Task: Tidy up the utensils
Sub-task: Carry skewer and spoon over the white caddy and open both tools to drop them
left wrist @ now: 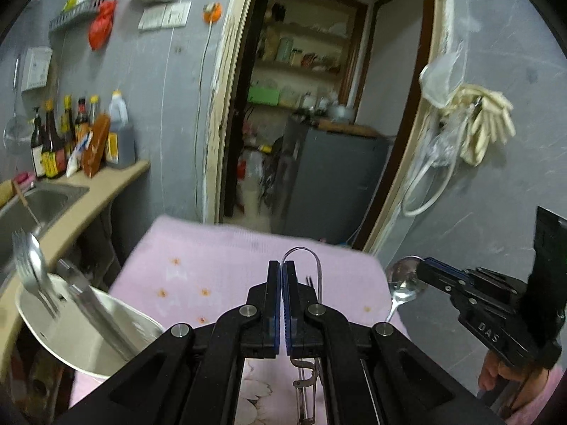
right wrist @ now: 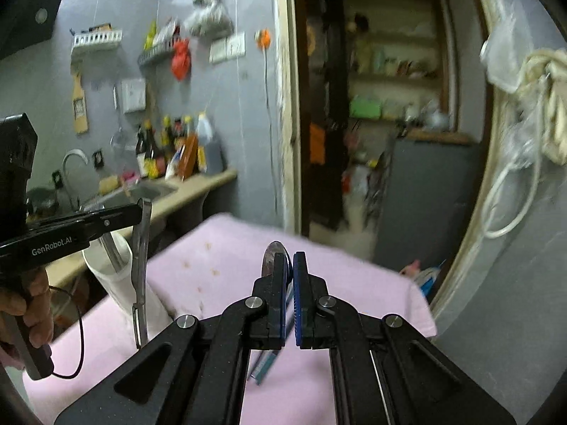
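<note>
My left gripper (left wrist: 282, 265) is shut on a metal peeler (left wrist: 305, 379), whose looped end (left wrist: 301, 250) sticks up past the fingertips. In the right wrist view the peeler (right wrist: 141, 269) hangs straight down from the left gripper (right wrist: 139, 212), beside the white utensil holder (right wrist: 118, 283). My right gripper (right wrist: 288, 258) is shut on a steel spoon (right wrist: 272, 253), bowl up and handle hanging below the jaws. The left wrist view shows the same spoon (left wrist: 404, 279) in the right gripper (left wrist: 421, 265). The holder (left wrist: 74, 340) at lower left has forks and other utensils in it. Both grippers are above a pink cloth (left wrist: 198, 276).
A counter (left wrist: 88, 209) with a steel sink (left wrist: 39, 202) and sauce bottles (left wrist: 71, 134) runs along the left wall. An open doorway (left wrist: 308, 106) with a grey cabinet (left wrist: 333, 184) lies ahead. Gloves and a hose hang on the right wall (left wrist: 478, 131). A hand (right wrist: 32, 304) grips the left handle.
</note>
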`<state>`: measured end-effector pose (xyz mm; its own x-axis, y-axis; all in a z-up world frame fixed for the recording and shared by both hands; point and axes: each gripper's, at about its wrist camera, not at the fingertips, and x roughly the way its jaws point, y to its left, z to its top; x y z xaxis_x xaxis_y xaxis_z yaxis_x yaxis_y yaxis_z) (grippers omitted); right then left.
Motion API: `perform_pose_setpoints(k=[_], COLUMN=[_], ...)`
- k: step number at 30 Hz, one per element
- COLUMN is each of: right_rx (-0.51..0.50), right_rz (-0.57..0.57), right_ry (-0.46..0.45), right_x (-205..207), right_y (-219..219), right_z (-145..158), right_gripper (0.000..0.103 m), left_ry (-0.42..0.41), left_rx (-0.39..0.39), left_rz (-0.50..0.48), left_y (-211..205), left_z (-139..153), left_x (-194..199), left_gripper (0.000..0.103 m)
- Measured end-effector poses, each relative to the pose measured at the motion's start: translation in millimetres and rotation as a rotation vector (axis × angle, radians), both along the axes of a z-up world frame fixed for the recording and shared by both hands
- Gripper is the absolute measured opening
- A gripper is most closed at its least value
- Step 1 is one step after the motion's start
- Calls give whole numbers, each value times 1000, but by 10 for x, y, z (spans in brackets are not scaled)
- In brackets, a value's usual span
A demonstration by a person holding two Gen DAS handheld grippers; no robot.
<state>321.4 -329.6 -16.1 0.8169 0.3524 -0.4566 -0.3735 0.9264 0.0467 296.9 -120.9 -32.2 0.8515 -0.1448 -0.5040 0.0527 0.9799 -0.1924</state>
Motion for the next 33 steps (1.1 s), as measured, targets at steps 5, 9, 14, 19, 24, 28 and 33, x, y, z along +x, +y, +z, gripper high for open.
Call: perform_pose_setpoints(k=[5, 9, 14, 19, 24, 28, 33], right_rx=[11, 5, -53, -156, -275, -344, -405], right_rz=[-32, -23, -12, -30, -35, -32, -31], right_ry=[-81, -149, -223, -268, -286, -301, -311], right_x=[-252, -406, -524, -527, -489, -487, -476], right_y=[363, 771, 1291, 1740, 2166, 2361, 2557], right_z=[513, 864, 1088, 1115, 963, 829, 663], right_gripper=[3, 3, 3, 3, 3, 3, 3], left_ry=[-69, -112, -158, -184, -186, -178, -200], left_rx=[-7, -31, 9, 63, 88, 65, 63], left_rz=[-27, -20, 39, 125, 203, 214, 217], left_y=[335, 777, 1322, 1810, 2148, 2251, 2237], left_z=[418, 725, 972, 1004, 808, 602, 384], left_x=[-221, -393, -561, -531, -360, -242, -188], left_gripper=[2, 2, 2, 2, 2, 2, 2])
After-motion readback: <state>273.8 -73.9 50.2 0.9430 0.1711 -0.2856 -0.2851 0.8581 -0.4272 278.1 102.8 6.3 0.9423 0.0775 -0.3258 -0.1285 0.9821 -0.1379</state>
